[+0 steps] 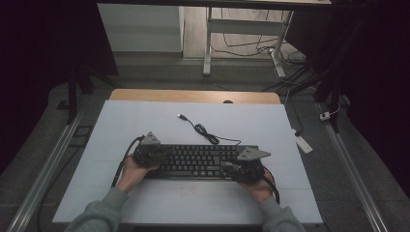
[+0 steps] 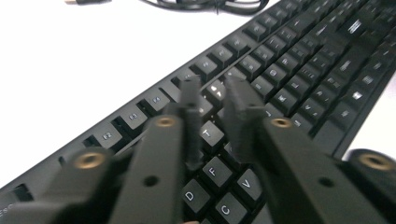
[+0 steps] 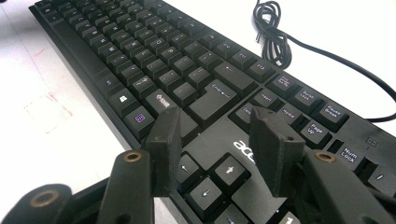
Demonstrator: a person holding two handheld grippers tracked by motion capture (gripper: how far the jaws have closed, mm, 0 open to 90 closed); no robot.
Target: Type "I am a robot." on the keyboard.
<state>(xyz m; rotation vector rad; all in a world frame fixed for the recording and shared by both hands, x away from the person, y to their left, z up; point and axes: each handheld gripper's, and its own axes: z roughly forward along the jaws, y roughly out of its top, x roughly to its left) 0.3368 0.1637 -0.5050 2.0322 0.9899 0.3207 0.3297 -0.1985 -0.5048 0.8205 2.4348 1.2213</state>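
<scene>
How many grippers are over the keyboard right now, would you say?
2: the left gripper over the keyboard's left end, the right gripper over its right end by the arrow keys.

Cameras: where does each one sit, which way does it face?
High view: above the person's side, looking forward and down on the table; both forearms, left gripper and right gripper at the keyboard ends.
Left gripper view: rides the left gripper, looking along its jaws over the letter keys.
Right gripper view: rides the right gripper, over the arrow keys.
Shared: keyboard and its cable.
</scene>
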